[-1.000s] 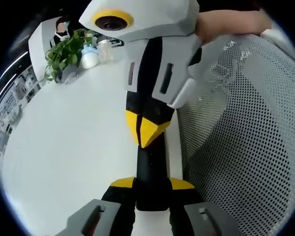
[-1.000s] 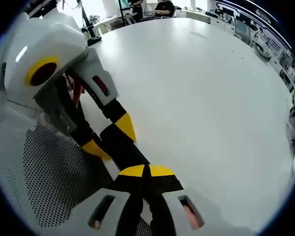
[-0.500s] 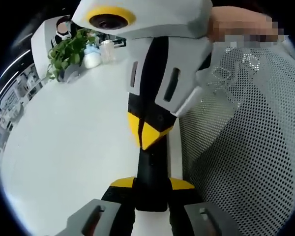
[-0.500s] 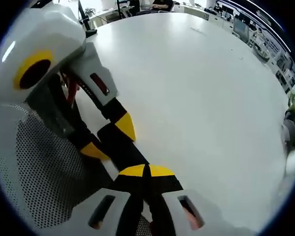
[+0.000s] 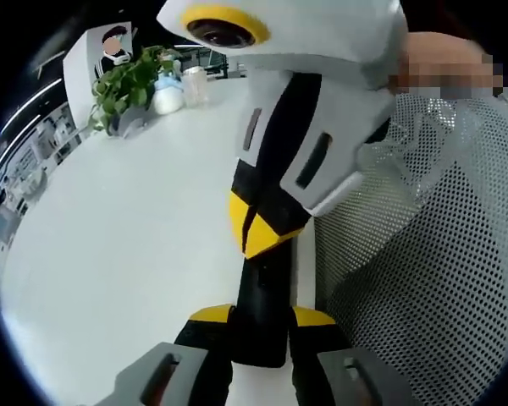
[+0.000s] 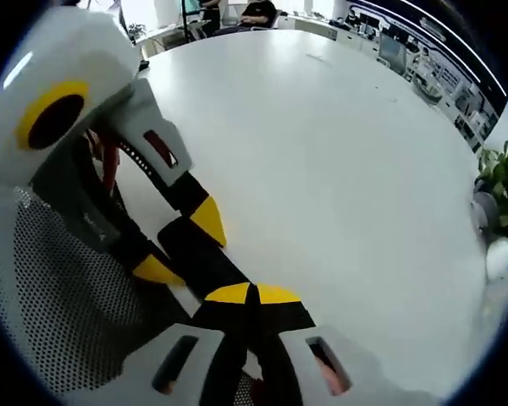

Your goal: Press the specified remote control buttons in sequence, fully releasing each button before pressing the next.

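A: Eyes on the remote [image 5: 261, 304], a slim black bar right at the near edge of the white table [image 5: 118, 254]. The left gripper [image 5: 261, 326] has its yellow-tipped jaws clamped on either side of the near end.

B: And from the right gripper view, the same remote [image 6: 199, 254] runs between the left gripper's [image 6: 173, 245] yellow tips. The right gripper [image 6: 252, 298] has its jaws closed together with nothing between them, the joined tips sitting on top of the remote.

A: Coming in from above in the left gripper view too, the right gripper [image 5: 262, 233] points its yellow tip down onto the remote's top face. Looks like a press, though I can't tell whether a button is actually down.

B: Agreed, the buttons themselves are too dark to make out. So how far along is the sequence? I can't say; nothing here shows which press this is.

A: My read: mid-press, with the release and any later buttons left to do.

B: Around them, a mesh chair back [image 5: 432, 254] beside the table's near edge, and a potted plant [image 5: 131, 80] with a small bottle [image 5: 168, 97] at the far edge, well apart from the remote.
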`<action>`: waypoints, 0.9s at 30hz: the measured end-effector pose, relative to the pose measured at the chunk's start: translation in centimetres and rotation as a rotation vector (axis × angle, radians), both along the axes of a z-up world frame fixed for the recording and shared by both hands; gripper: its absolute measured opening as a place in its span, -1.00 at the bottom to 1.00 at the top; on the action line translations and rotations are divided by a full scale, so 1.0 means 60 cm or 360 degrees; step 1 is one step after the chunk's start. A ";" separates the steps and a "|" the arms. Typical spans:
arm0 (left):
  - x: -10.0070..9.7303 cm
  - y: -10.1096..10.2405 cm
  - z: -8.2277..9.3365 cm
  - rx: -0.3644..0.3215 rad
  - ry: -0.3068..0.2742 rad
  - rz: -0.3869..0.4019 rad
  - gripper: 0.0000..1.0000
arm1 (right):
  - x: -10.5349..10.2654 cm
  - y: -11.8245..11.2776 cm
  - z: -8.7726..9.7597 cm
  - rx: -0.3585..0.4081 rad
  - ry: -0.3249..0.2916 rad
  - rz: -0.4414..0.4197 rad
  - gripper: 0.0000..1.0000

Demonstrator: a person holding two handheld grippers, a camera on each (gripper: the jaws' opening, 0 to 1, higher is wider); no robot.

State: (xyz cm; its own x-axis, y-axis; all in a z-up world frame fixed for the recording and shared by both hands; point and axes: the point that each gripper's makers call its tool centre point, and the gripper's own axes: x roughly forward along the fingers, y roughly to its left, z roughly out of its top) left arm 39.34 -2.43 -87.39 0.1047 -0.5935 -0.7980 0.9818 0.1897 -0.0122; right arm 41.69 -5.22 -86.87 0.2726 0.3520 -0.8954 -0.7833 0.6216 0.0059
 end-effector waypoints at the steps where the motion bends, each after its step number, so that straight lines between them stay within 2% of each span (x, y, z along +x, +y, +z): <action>1: 0.000 0.000 0.000 0.0007 0.0003 0.0000 -0.51 | 0.000 0.000 0.000 0.0060 0.0048 -0.0074 -1.00; 3: 0.000 0.000 0.000 0.0005 0.0003 0.0003 -0.51 | 0.001 -0.002 0.000 0.0100 0.0105 -0.0113 -1.00; 7: 0.000 0.000 0.000 0.0026 0.0008 -0.0006 -0.51 | 0.003 -0.003 -0.001 0.0111 0.0132 -0.0104 -1.00; 10: 0.001 -0.002 -0.001 0.0055 0.0016 -0.0025 -0.51 | 0.001 -0.005 0.000 0.0162 0.0197 -0.0182 -1.00; 14: 0.001 0.001 -0.001 0.0031 0.0015 -0.0012 -0.51 | 0.002 -0.009 -0.001 0.0217 0.0265 -0.0272 -1.00; 17: 0.000 -0.001 0.000 0.0034 0.0013 -0.0018 -0.51 | -0.001 -0.002 -0.001 0.0227 0.0256 -0.0236 -1.00; 27: 0.000 0.000 0.000 0.0072 0.0024 -0.0044 -0.51 | -0.004 0.002 0.000 0.0116 0.0107 -0.0059 -1.00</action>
